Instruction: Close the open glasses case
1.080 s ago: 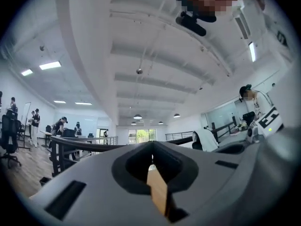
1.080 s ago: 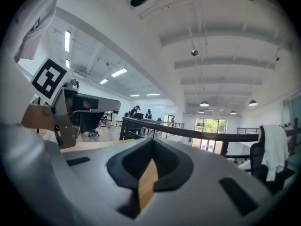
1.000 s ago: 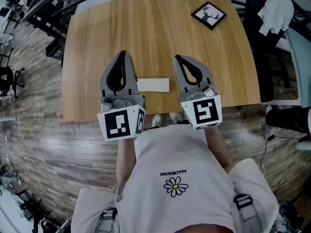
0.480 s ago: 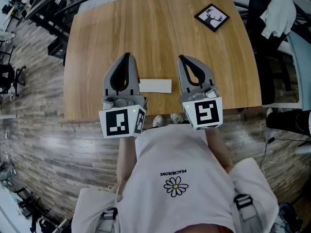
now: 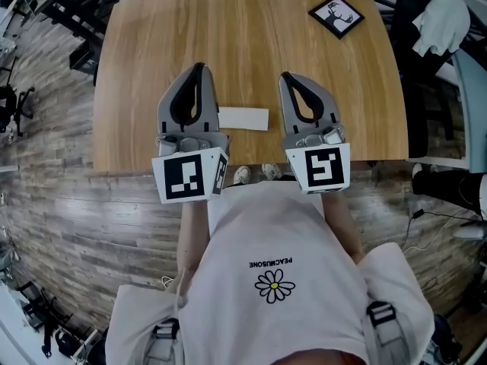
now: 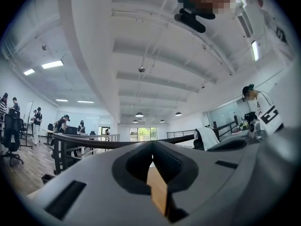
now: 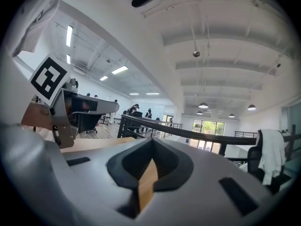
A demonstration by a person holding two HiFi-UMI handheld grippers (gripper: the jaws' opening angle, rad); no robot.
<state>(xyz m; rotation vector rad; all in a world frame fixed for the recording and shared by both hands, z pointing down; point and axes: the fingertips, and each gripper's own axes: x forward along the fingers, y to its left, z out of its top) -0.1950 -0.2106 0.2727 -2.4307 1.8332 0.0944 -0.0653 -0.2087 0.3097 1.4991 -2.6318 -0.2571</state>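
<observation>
A white oblong glasses case (image 5: 243,118) lies flat on the wooden table (image 5: 251,36) near its front edge. From above it looks like one thin slab; I cannot tell how its lid stands. My left gripper (image 5: 199,67) hovers just left of the case and my right gripper (image 5: 285,76) just right of it, both pointing away from me. Neither touches the case. In the left gripper view the left gripper (image 6: 152,142) has its jaws meeting at the tip with nothing between them. The right gripper (image 7: 151,140) shows the same in its own view. Both gripper views miss the case.
A black-framed deer picture (image 5: 335,15) lies at the table's far right corner. A dark chair with a white cloth (image 5: 437,14) stands to the right. Black rails (image 5: 68,6) run past the far left corner. People sit at desks far off in the room.
The whole head view has shifted a little, with table and grippers sitting higher in the picture. Grippers and case keep the same places relative to each other.
</observation>
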